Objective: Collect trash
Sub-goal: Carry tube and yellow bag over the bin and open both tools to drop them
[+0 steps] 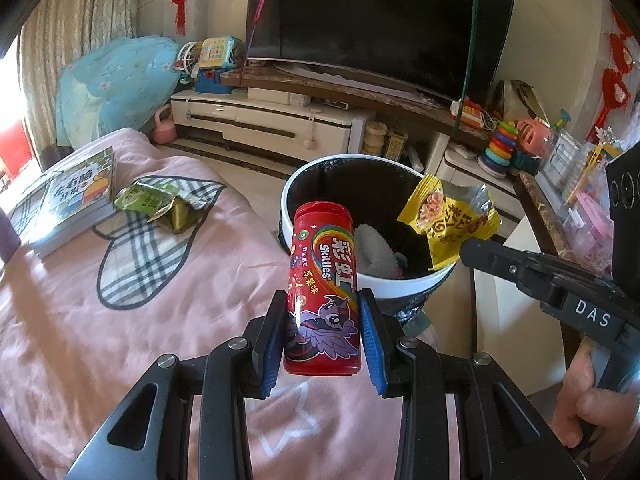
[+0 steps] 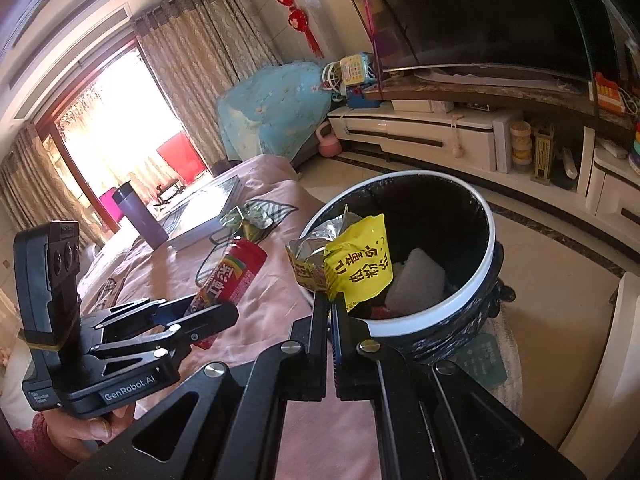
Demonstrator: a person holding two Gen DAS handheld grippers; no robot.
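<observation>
Yellow snack wrapper (image 2: pixel 356 264) is hanging pinched in the right tool (image 2: pixel 330 300), directly over the open bin (image 2: pixel 490 240), nearer than the other load. Left tool (image 1: pixel 322 320) is clamping a red Skittles tube (image 1: pixel 324 288) upright, long axis vertical, cap pointing up, just short of the bin's near rim, above the pink bed (image 1: pixel 120 340)

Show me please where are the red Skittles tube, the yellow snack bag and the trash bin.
red Skittles tube (image 1: pixel 322 276): left wrist view, on the middle of its label.
yellow snack bag (image 2: pixel 356 268): right wrist view, on its printed yellow face.
trash bin (image 2: pixel 486 264): right wrist view, on its white rim, right side.
</observation>
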